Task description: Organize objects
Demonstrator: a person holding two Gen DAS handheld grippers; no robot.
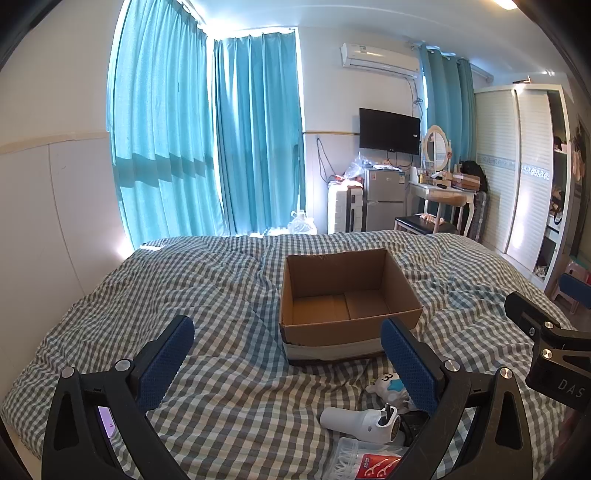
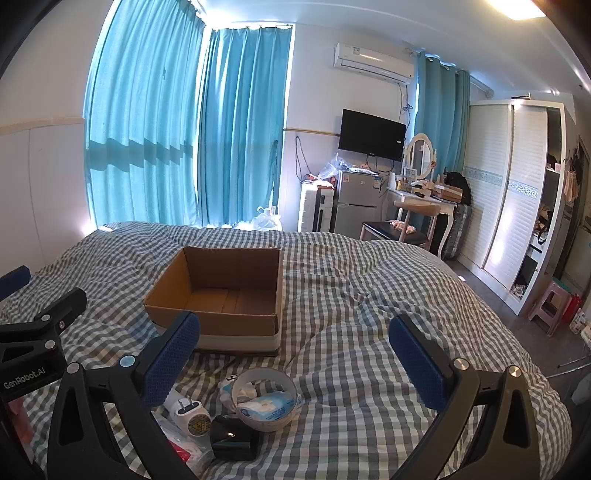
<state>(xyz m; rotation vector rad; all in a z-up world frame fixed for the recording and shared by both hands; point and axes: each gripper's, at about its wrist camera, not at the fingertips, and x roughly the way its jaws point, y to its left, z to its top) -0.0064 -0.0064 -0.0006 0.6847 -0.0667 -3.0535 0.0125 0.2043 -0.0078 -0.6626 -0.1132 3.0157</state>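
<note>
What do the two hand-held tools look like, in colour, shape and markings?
Both match: the left tool and right tool have black frames with triangular cut-outs, silver round bolts, and two long fingers faced with textured blue pads. One body reads "GenRobot.AI"; the other shows the letters "DAS".

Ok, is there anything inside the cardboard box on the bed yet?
No, the cardboard box shows only its bare brown floor, while the small items, like the tape roll, lie on the bed in front of it.

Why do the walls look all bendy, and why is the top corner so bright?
Left wrist view: the fisheye lens bends the curtains and darkens the corners. Right wrist view: same bending, and a ceiling light glares at the top right; sunlight glows through the curtains. The cardboard box looks sharp.
</note>
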